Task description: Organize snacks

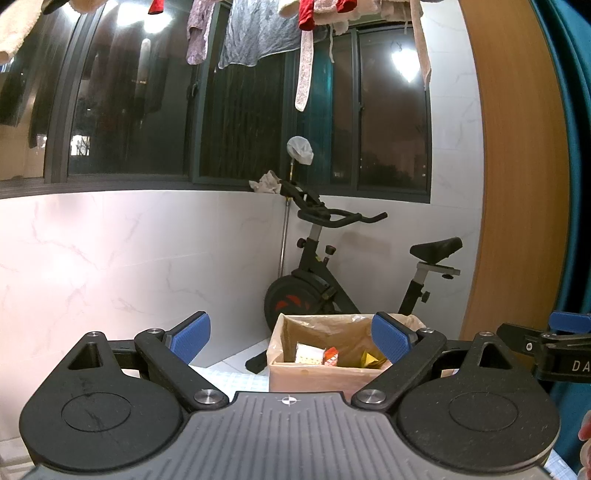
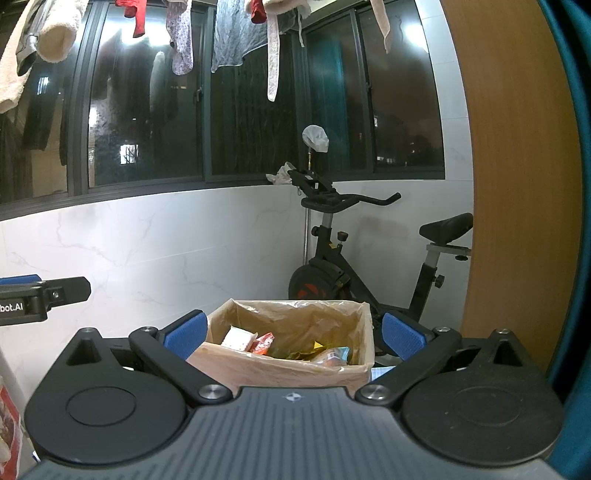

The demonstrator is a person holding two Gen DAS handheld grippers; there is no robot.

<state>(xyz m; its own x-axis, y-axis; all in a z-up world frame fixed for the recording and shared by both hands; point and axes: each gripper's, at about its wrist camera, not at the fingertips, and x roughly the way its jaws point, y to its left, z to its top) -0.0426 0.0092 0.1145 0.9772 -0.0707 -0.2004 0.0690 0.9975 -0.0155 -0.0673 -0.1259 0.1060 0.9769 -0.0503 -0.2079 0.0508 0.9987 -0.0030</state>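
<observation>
- Straight ahead of both tools sits an open cardboard box (image 2: 295,363) lined with a crinkled plastic bag (image 2: 314,317).
- Inside the box lie the snacks (image 2: 284,345): a pale packet (image 2: 238,339) at the left, a red-orange packet (image 2: 263,342) next to it, a yellow wrapper (image 1: 371,360) and a blue-edged packet (image 2: 334,356) toward the right.
- Print on the packets is too small to read.
- Left tool (image 1: 291,338) is spread wide and holds nothing; its blue pads frame the box.
- Right tool (image 2: 293,334) is likewise spread wide and empty, with the box between its fingers.
- Each tool shows at the edge of the other's view; white lettering on the body reads "bot.AI" in the right wrist view and "DA" in the left.
- Behind the box stands an exercise bike (image 2: 369,258) against a white marble wall (image 2: 147,251).
- Above, laundry (image 1: 255,33) hangs before dark windows (image 1: 129,110).
</observation>
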